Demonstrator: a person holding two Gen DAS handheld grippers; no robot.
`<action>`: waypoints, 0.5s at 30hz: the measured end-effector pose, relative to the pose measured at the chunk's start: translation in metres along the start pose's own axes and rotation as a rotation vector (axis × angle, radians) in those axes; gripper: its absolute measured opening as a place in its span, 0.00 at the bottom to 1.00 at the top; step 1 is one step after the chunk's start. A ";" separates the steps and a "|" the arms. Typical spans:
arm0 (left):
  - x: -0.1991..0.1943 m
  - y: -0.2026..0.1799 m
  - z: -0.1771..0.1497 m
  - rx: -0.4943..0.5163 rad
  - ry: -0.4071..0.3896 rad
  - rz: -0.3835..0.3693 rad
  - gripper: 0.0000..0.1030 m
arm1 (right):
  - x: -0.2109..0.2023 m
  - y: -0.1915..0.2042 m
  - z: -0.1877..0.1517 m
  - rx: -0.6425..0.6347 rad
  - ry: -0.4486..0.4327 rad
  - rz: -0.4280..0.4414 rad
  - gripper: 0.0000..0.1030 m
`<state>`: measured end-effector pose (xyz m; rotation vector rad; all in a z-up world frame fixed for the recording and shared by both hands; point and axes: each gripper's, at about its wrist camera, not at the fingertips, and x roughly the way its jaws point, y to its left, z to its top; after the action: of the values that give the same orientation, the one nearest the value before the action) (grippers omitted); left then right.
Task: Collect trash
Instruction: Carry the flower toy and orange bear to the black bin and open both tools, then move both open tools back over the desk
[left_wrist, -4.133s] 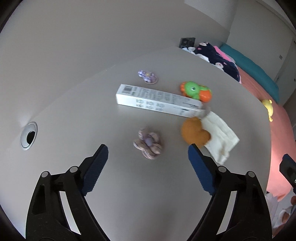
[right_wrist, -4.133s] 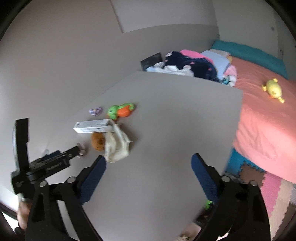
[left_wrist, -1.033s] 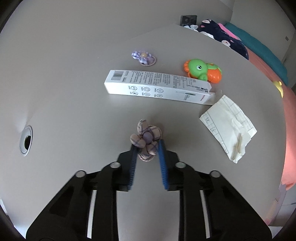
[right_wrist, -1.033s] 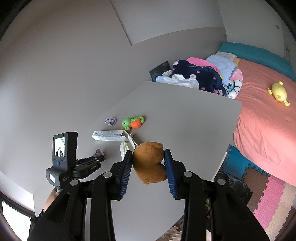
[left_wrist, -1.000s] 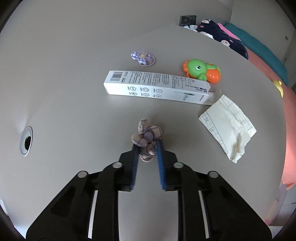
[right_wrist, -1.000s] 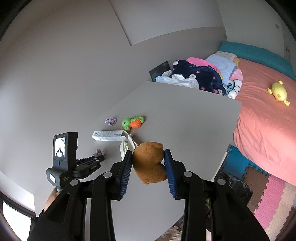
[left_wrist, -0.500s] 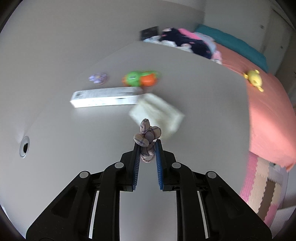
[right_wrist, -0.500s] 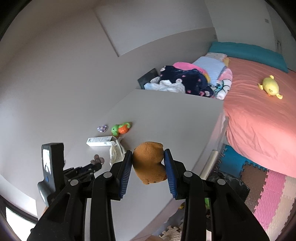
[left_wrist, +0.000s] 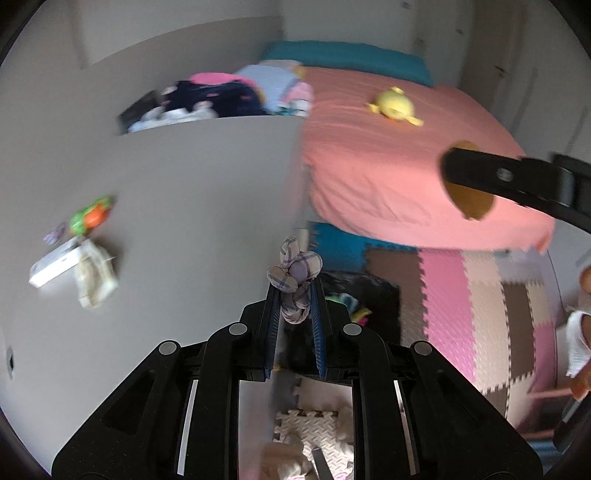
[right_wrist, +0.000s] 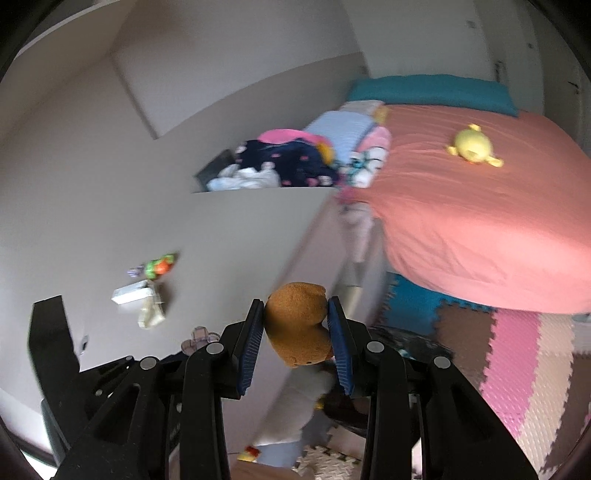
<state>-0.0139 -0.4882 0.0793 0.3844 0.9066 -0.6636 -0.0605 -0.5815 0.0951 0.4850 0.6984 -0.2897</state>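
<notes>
Counter, left part: white carton (left_wrist: 55, 265) lying flat, long axis slanting toward the far edge; crumpled paper (left_wrist: 94, 275) touching its near end; green-and-orange toy (left_wrist: 91, 216) and a small purple hair tie (left_wrist: 54, 233) just beyond. All blurred in the left wrist view.

Left gripper (left_wrist: 294, 314): fingers closed on the plaid fabric flower (left_wrist: 293, 275). The flower sticks up past the fingertips, its lower petals pinched between the blue pads. It hangs over the counter's right edge, off the surface.

Below the left gripper: a dark bag (left_wrist: 354, 295) on the floor, close against the counter's right side, with coloured bits inside. It lies straight ahead of and under the held flower. Looks like the trash bag, though the blur leaves that unsure.

Right gripper (right_wrist: 295, 328): fingers closed on the brown plush (right_wrist: 298, 323), squeezed across its width, head end pointing down. It is also past the counter's right edge, above the floor.

Nearer arm: judged from both views, the left sits closer over the bag's opening; the right is higher and further toward the bed (right_wrist: 480, 221).

Key relation: the bag lies down and slightly forward from both sets of fingers, so the drop probably needs a short descent.

Floor: foam puzzle mats (left_wrist: 480, 295), pink, brown, cream.
</notes>
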 end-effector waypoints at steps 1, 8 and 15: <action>0.004 -0.010 0.002 0.019 0.006 -0.008 0.16 | 0.000 -0.010 -0.001 0.011 0.001 -0.018 0.36; 0.043 -0.053 0.010 0.125 0.076 -0.048 0.82 | 0.006 -0.054 -0.005 0.071 0.026 -0.128 0.55; 0.058 -0.058 0.006 0.157 0.056 0.028 0.95 | 0.008 -0.080 -0.003 0.122 -0.025 -0.202 0.97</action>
<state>-0.0240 -0.5551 0.0331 0.5573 0.9036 -0.7033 -0.0891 -0.6486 0.0618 0.5269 0.7092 -0.5299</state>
